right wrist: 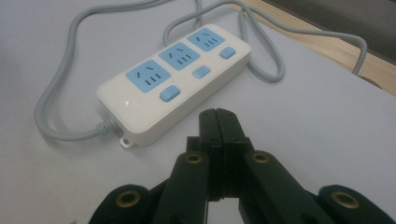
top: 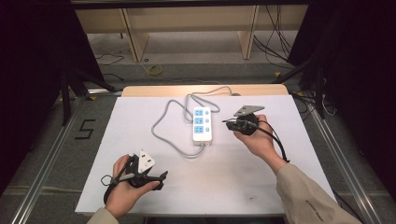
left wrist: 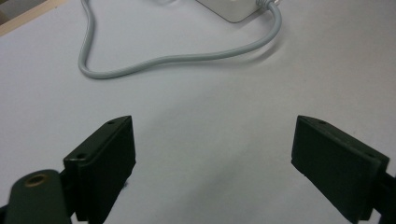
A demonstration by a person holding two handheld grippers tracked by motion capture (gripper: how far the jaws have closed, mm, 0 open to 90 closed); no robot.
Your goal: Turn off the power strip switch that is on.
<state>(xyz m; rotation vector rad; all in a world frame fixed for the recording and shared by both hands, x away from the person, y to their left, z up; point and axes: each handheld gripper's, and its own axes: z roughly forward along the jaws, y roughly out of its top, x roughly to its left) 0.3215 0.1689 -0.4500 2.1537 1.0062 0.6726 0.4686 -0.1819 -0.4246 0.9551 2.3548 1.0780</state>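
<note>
A white power strip (top: 202,124) with three blue sockets and three blue switches lies mid-table; its grey cable (top: 164,126) loops to the left and back. In the right gripper view the power strip (right wrist: 175,79) lies just beyond my right gripper (right wrist: 217,116), whose jaws are pressed together with nothing between them. The right gripper (top: 229,122) hovers just right of the strip. My left gripper (top: 163,180) rests near the front left edge, pointing right. Its jaws stand wide apart over bare white surface in the left gripper view (left wrist: 212,149), with the cable (left wrist: 154,60) farther off.
The table top (top: 140,116) is covered in white, with a wooden strip (top: 154,90) along the far edge. Metal rails (top: 42,158) run along both sides. Cables (top: 275,42) and wooden shelving legs lie on the floor beyond.
</note>
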